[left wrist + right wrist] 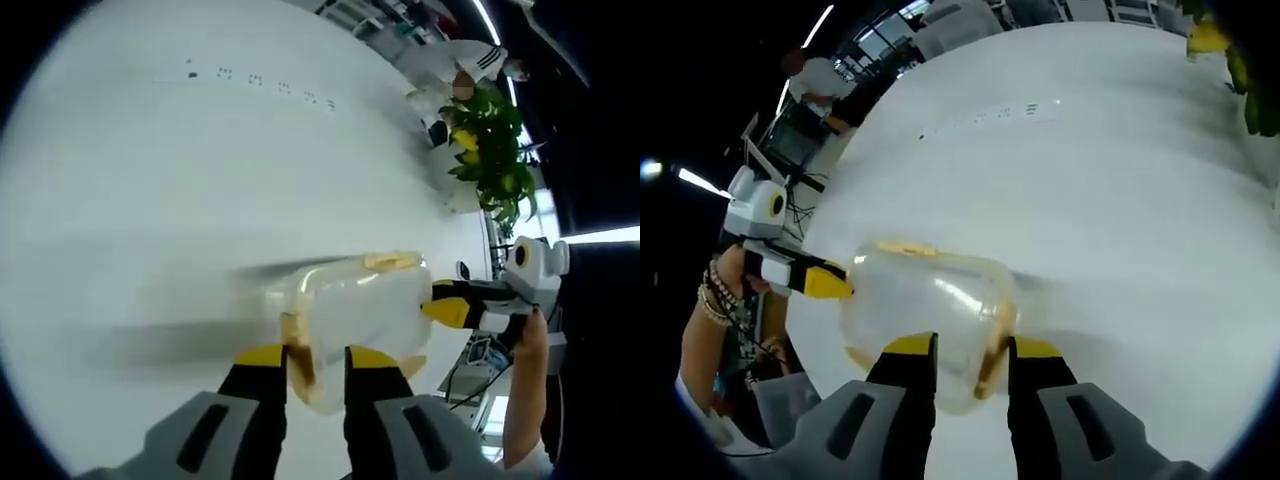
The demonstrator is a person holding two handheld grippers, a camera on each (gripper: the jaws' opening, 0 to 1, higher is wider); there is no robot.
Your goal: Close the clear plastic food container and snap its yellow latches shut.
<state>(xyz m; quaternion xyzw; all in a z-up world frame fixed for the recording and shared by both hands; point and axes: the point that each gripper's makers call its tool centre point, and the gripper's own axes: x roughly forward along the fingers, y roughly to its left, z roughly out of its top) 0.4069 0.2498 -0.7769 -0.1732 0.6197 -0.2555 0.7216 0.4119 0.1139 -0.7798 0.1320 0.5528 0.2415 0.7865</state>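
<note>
Clear container (350, 315) lidded; contents indiscernible; claws flanking.

We are looking at a clear plastic container (355, 315) with rounded corners, sitting on a white table (150, 180). Its lid is lying on top, and yellow latches (392, 261) are showing along its edges. The picture is blurring its finer detail.
</note>
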